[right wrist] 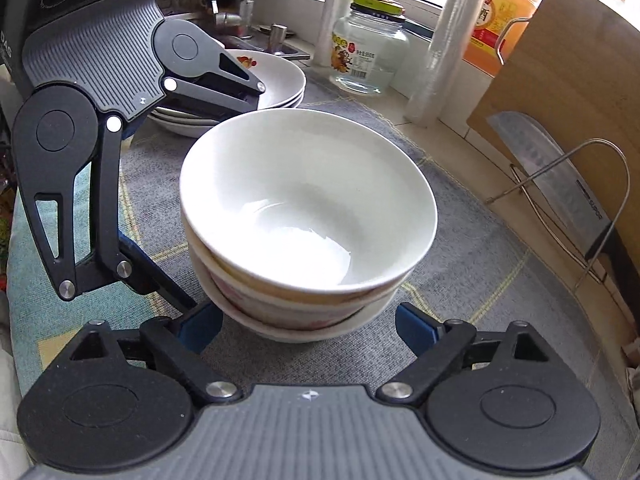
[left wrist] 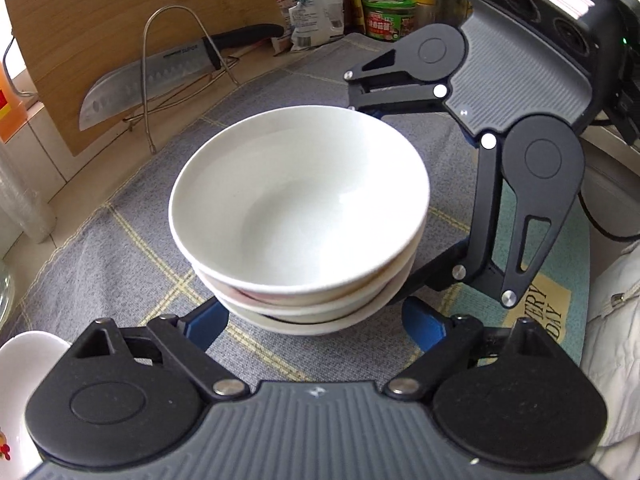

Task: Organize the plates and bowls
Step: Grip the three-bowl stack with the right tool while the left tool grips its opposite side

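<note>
While the stack of bowls (left wrist: 300, 220) stood in the centre of both views on the grey checked cloth (left wrist: 120, 240) that covered the surface, the two grippers came at it from opposite sides. The left gripper (left wrist: 316, 326) had its jaws spread, with the blue pads to either side of the lowest bowl and, as far as I could see, not pressing on it. The right gripper (right wrist: 308, 328) was spread in the same way around the foot of the stack. The stack of plates (right wrist: 280, 80) lay in the upper left of the right wrist view.

The bowls looked like glazed ceramic, so I judged them stiff, smooth, rather heavy together, and easy to chip. The upper bowls sat loose and slightly tilted. The safest hold seemed low on the bottom bowl, from both sides, keeping the stack level.
</note>
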Demonstrator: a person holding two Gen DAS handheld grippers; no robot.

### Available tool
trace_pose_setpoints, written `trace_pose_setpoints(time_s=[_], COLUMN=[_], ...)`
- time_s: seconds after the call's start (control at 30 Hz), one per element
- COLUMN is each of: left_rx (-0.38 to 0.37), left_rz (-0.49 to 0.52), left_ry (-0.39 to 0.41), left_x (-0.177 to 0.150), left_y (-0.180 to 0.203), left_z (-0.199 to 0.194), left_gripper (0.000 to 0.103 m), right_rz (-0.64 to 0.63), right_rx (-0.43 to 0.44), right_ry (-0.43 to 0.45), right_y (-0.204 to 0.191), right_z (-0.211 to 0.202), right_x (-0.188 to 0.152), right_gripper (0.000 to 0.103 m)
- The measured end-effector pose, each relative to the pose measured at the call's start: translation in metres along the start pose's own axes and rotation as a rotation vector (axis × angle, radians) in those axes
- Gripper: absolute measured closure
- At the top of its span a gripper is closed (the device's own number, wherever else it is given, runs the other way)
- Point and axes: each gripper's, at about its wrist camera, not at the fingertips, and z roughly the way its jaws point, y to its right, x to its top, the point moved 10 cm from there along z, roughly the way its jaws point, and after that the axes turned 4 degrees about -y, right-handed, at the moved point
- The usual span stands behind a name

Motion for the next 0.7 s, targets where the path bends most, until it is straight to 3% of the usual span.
trace_pose_setpoints(time_s=[0.33,0.7], left_rx=[-0.012,-0.043], left_rz=[0.063,0.088], left_ry=[-0.021,-0.023], left_x=[0.0019,0.0041], left_y=[-0.0017,-0.0035], left_z=[0.0042,0.005], left_gripper=[0.015,0.015], right_rz=[-0.077,-0.089], right_rx=[0.064,0.075], right_ry=[-0.001,-0.024], right_y=[-0.0011,-0.0026], right_z=[0.0031,0.0019], right_x=[0.0032,0.004], right_gripper=[0.01,0.014])
